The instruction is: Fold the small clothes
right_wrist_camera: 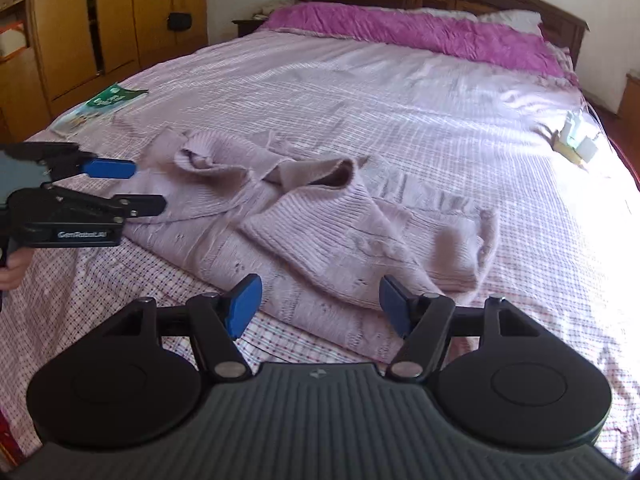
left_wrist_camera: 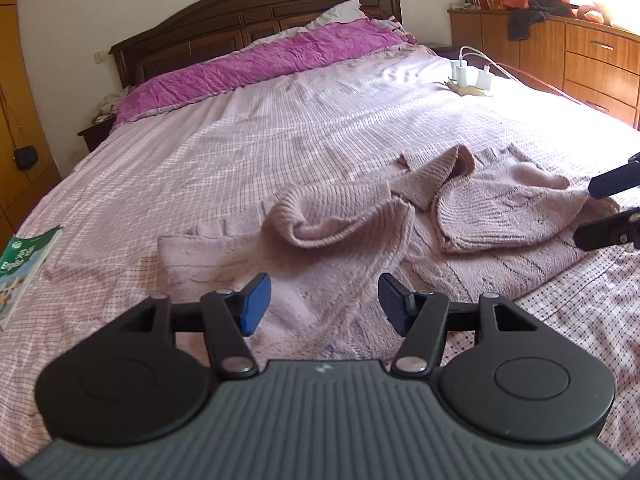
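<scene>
A pale pink knitted sweater (left_wrist_camera: 360,236) lies crumpled on the checked bedsheet (left_wrist_camera: 200,152), both sleeves folded loosely over its body. My left gripper (left_wrist_camera: 324,304) hovers open just above its near hem, nothing between the blue pads. In the right wrist view the same sweater (right_wrist_camera: 320,220) spreads across the middle, and my right gripper (right_wrist_camera: 320,306) stands open over its near edge. The left gripper (right_wrist_camera: 136,188) shows there at the left, open, held by a hand (right_wrist_camera: 14,268). The right gripper (left_wrist_camera: 592,212) enters the left wrist view at the right edge, open beside a sleeve.
A green book (left_wrist_camera: 24,276) lies at the bed's left edge. White chargers on a power strip (left_wrist_camera: 470,78) sit at the far right of the bed. A magenta quilt (left_wrist_camera: 260,64) lies along the dark headboard (left_wrist_camera: 248,20). Wooden drawers (left_wrist_camera: 580,56) stand to the right.
</scene>
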Tool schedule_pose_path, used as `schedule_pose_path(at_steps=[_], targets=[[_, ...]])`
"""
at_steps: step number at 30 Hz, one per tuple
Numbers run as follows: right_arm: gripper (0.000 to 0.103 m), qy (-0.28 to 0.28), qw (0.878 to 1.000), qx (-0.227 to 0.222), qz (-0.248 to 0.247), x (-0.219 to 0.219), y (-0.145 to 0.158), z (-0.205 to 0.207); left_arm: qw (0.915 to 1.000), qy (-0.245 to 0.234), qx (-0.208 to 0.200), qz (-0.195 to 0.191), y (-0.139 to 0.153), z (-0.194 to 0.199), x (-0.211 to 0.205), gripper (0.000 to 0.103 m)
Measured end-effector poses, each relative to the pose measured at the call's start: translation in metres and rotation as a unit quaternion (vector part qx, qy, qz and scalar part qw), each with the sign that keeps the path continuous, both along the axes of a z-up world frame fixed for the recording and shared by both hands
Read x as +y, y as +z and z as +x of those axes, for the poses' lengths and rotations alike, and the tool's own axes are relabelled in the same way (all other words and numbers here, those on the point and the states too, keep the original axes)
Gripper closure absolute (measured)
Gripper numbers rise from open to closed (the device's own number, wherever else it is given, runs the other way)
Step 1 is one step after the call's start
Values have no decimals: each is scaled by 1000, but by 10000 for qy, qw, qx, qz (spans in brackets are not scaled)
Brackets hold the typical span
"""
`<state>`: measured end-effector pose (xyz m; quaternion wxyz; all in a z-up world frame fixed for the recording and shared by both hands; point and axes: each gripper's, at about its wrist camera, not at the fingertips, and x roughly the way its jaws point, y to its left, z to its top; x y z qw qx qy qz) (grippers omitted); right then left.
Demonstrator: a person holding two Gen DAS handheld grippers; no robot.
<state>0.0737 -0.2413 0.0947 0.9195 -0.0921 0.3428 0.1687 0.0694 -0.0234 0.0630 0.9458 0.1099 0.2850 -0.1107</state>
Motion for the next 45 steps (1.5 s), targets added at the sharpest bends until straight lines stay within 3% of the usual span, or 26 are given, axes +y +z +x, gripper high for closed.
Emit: schedule_pose_path(at_steps=[3,8,13,19,21,22,23,26,31,35,40,45], targets=[[31,69,9996,-253,-39,13,-13,1,10000,-6,51,-17,-7,5,-4,42],[31,159,9999,-52,-44,26,-30,23,9998,-76,59,165,-18,16,-9,42],[31,295,9991,-183,-228,27,-37,46,9997,-127,155,154,-30,30,-12,42],[31,126,9995,-203,185,19,-61,70,9999,-108,111,-1,-34,44,-12,40],[36,154,9991,-378,132,21,-64,71,10000,-78,44,31,-34,46,-12,44],[50,144,9989,-427,132,21,-64,71,10000,-42,31,63,-34,47,-12,70],[67,119,9987,-477,144,21,-63,71,10000,-33,67,40,-33,49,-11,87],[90,21,9970,-747,198,17,-54,71,9994,130,20,-308,-20,52,5,91],[92,-466,9914,-1151,423,-12,-29,82,9970,651,-375,-181,2,69,39,92],[92,-1066,9849,-1235,571,-48,-23,104,9936,1083,-312,-77,2,95,68,92],[92,-1740,9762,-1107,679,-93,-44,136,9893,1454,-46,-60,-20,125,96,91],[91,-1808,9798,-692,502,-109,-76,160,9878,1549,39,123,-35,137,109,90]])
